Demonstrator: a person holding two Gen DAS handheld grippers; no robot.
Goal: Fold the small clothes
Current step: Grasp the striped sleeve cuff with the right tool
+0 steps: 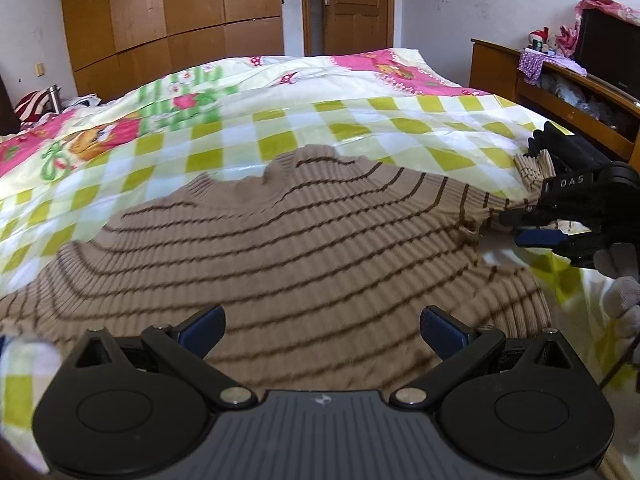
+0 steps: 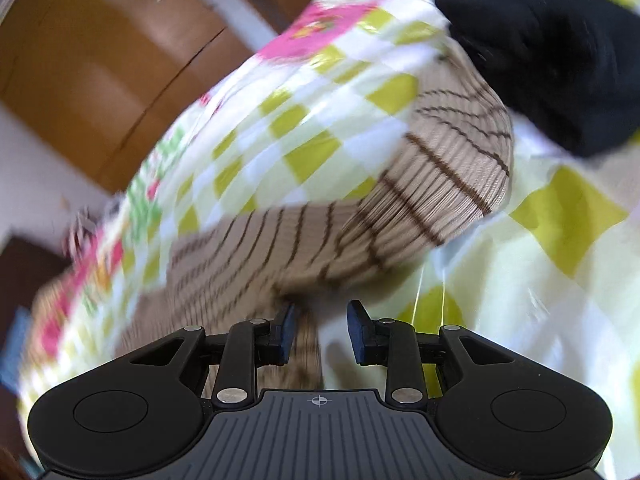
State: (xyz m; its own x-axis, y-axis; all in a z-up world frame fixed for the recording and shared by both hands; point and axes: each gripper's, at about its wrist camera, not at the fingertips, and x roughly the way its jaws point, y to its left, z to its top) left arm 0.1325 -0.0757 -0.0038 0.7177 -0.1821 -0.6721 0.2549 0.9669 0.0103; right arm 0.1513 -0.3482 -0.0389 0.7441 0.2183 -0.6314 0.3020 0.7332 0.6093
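A beige ribbed sweater with thin brown stripes (image 1: 304, 248) is seen spread across a bed (image 1: 360, 120) covered in a green-and-white checked quilt with pink cartoon panels. The left claw (image 1: 322, 330) is held low over the near part of the sweater, its blue-padded fingers (image 1: 204, 330) spread wide with nothing clamped between them. At the right edge of the left wrist view, the right claw (image 1: 532, 220) is seen at the sweater's sleeve, whose ribbed cuff (image 1: 534, 168) lies just beside it; a white-gloved hand (image 1: 620, 280) is visible behind that claw. In the blurred right wrist view, the right claw (image 2: 320, 332) is shown with its jaws parted; a strip of knit lies under the left pad, but no pressing grip is seen, and the sleeve (image 2: 420, 184) curves away ahead over the quilt (image 2: 560, 208). A black shape fills that view's upper right corner. Wooden wardrobes (image 1: 172, 12) and a door (image 1: 352, 4) stand beyond the bed.
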